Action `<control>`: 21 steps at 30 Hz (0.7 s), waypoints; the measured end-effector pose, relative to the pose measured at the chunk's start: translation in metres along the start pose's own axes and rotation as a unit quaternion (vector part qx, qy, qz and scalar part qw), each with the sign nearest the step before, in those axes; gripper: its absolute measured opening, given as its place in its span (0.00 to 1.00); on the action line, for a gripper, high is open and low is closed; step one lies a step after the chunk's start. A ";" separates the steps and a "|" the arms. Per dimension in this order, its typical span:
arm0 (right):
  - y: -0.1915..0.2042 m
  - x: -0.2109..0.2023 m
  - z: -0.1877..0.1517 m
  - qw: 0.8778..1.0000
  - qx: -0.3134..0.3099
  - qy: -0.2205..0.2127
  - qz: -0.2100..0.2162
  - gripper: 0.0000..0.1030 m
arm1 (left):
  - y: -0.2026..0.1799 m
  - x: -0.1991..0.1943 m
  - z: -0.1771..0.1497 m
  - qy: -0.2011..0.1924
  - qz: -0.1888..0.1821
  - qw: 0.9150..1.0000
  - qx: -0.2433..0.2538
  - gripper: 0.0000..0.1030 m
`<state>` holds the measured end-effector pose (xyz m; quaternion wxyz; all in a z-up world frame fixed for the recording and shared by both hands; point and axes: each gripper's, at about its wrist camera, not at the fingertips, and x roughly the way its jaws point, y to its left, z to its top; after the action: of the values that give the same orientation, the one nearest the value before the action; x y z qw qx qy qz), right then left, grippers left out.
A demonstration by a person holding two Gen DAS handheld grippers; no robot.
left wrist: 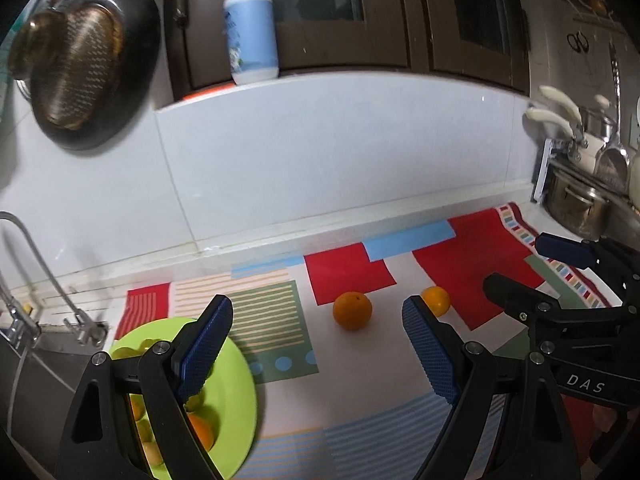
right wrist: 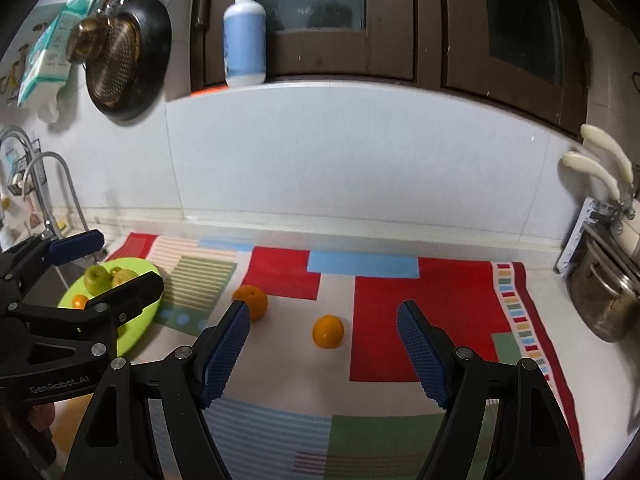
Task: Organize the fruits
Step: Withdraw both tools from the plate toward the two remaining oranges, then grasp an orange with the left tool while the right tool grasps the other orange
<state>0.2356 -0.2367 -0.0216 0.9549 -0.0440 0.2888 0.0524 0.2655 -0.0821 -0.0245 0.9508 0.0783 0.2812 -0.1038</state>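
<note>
Two oranges lie on the patterned mat: one [left wrist: 352,310] [right wrist: 251,301] to the left, another [left wrist: 437,300] [right wrist: 328,331] to the right. A lime-green plate [left wrist: 236,396] [right wrist: 138,320] at the mat's left end holds green apples [right wrist: 97,279] and an orange [right wrist: 80,301]. My left gripper [left wrist: 318,346] is open and empty, over the plate's right side; it also shows in the right wrist view [right wrist: 116,262]. My right gripper [right wrist: 323,350] is open and empty, just in front of the right orange; it also shows in the left wrist view [left wrist: 532,264].
The mat [right wrist: 420,320] covers a white counter against a tiled wall. A sink with a faucet [left wrist: 24,280] lies left. Steel pots [right wrist: 604,300] and pans with cream handles stand right. A pan [right wrist: 120,56] hangs on the wall; a soap bottle [right wrist: 244,40] stands on the sill.
</note>
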 end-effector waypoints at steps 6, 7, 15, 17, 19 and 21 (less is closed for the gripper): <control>-0.009 0.033 -0.007 1.000 0.005 0.024 0.002 0.73 | -0.005 0.034 -0.007 0.024 -0.007 1.000 0.012 0.84; -0.011 0.039 -0.009 1.000 0.008 0.030 0.003 0.71 | -0.006 0.039 -0.009 0.028 -0.008 0.999 0.013 0.84; -0.021 0.084 -0.020 0.996 0.018 0.082 0.028 0.63 | -0.013 0.085 -0.016 0.073 -0.021 0.997 0.021 0.82; -0.022 0.093 -0.022 0.995 0.019 0.092 0.034 0.60 | -0.015 0.094 -0.017 0.080 -0.022 0.996 0.024 0.81; -0.023 0.102 -0.023 0.994 0.019 0.102 0.040 0.58 | -0.017 0.103 -0.017 0.086 -0.025 0.996 0.025 0.79; -0.024 0.108 -0.024 0.993 0.020 0.108 0.043 0.56 | -0.018 0.111 -0.018 0.094 -0.025 0.995 0.025 0.77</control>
<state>0.3150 -0.2548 -0.1004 0.9155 -0.0182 0.3933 0.0827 0.3428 -0.1129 -0.1018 0.9151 0.1041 0.3682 -0.1271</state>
